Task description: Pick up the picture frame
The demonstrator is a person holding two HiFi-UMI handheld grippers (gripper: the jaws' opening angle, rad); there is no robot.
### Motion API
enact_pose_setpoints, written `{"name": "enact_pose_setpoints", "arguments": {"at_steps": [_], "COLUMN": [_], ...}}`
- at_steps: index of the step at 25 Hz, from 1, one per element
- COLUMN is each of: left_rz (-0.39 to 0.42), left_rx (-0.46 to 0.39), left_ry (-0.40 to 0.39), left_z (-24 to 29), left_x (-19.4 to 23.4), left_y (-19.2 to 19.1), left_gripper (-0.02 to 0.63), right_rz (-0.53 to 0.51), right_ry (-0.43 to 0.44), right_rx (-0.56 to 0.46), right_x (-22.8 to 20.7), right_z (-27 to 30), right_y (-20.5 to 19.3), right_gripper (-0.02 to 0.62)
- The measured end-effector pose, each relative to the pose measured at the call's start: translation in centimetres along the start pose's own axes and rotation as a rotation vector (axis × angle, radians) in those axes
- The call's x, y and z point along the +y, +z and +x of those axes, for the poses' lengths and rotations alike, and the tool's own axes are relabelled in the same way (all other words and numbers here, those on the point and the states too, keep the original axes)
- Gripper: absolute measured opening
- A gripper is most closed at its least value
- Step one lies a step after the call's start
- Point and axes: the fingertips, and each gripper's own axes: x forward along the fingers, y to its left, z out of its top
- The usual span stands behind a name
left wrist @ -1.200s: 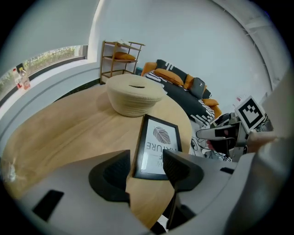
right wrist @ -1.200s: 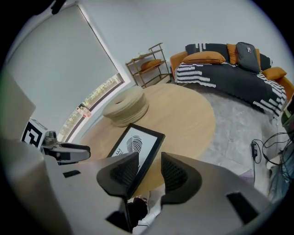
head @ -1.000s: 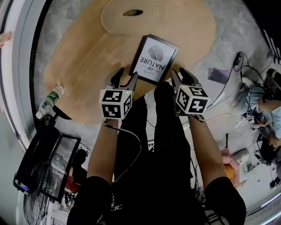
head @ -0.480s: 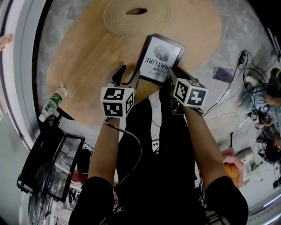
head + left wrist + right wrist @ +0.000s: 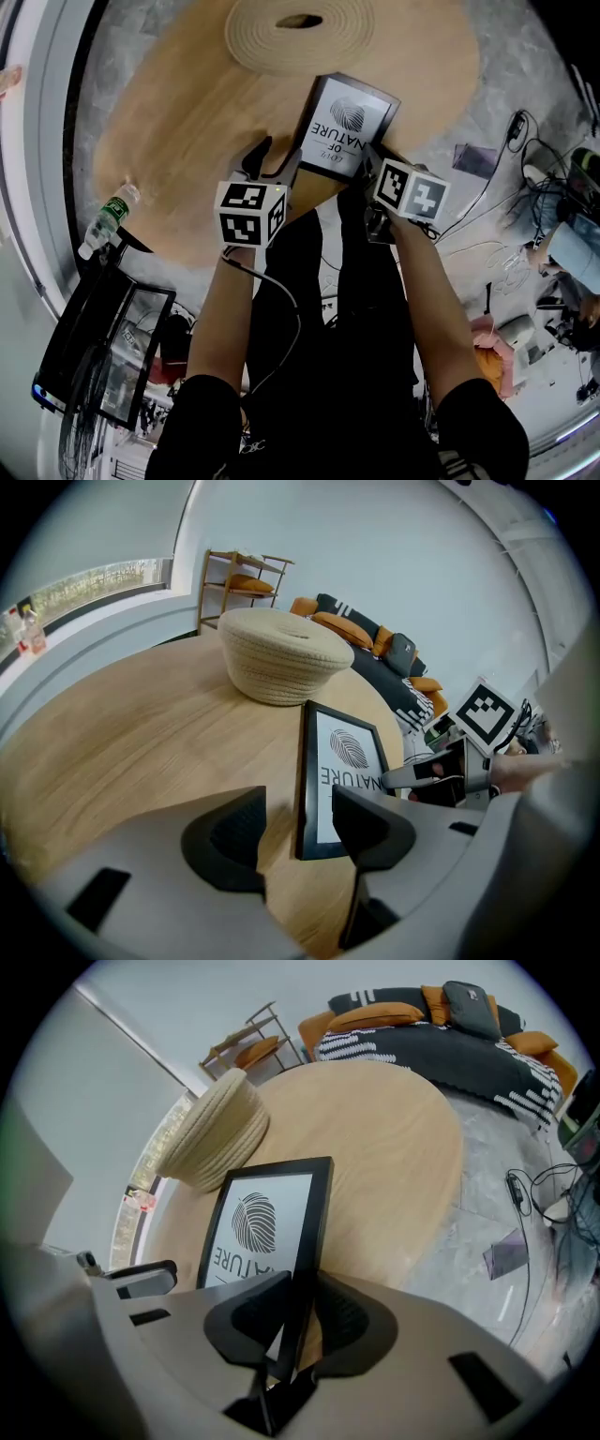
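Note:
The black picture frame (image 5: 342, 127) with a leaf print lies on the round wooden table (image 5: 178, 122), near its front edge. My right gripper (image 5: 298, 1321) is shut on the frame's right edge (image 5: 314, 1232), which runs up between the two jaws. My left gripper (image 5: 295, 827) stands open just above the table. The frame's near left corner (image 5: 305, 841) shows between its jaws, and neither jaw presses on it. In the head view the left gripper (image 5: 267, 159) is at the frame's left and the right gripper (image 5: 370, 164) at its near right corner.
A woven lidded basket (image 5: 300, 33) sits on the table just behind the frame. A plastic bottle (image 5: 105, 216) and a dark stand (image 5: 94, 347) are on the floor at the left, cables (image 5: 511, 141) at the right. A sofa (image 5: 441, 1035) and a shelf (image 5: 234, 583) stand beyond the table.
My right gripper moved forward to the frame and its jaws shut on the right edge. The left gripper edged closer to the frame's left corner and stayed open.

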Motion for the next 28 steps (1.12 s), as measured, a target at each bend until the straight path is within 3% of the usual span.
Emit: {"name": "enact_pose_setpoints", "arguments": {"at_steps": [13, 18, 21, 25, 28], "left_rz": [-0.03, -0.072, -0.126, -0.264, -0.286], "left_rx": [0.038, 0.013, -0.001, -0.027, -0.048], "left_ry": [-0.11, -0.176, -0.235, -0.328, -0.351], "left_z": [2.4, 2.5, 1.6, 1.7, 2.2], "left_x": [-0.7, -1.7, -2.6, -3.2, -2.9], "left_y": [0.3, 1.3, 1.5, 1.5, 1.5], "left_gripper": [0.235, 0.232, 0.211, 0.117, 0.111], "right_rz": [-0.06, -0.059, -0.078, -0.079, -0.086], "right_ry": [0.083, 0.14, 0.149, 0.156, 0.162], "right_rx": [-0.003, -0.019, -0.028, -0.032, -0.046], "right_x": [0.1, 1.0, 1.8, 1.6, 1.4], "right_z": [-0.5, -1.9, -3.3, -3.1, -2.4], "right_y": [0.5, 0.8, 0.8, 0.9, 1.2], "right_gripper": [0.089, 0.089, 0.087, 0.087, 0.087]}}
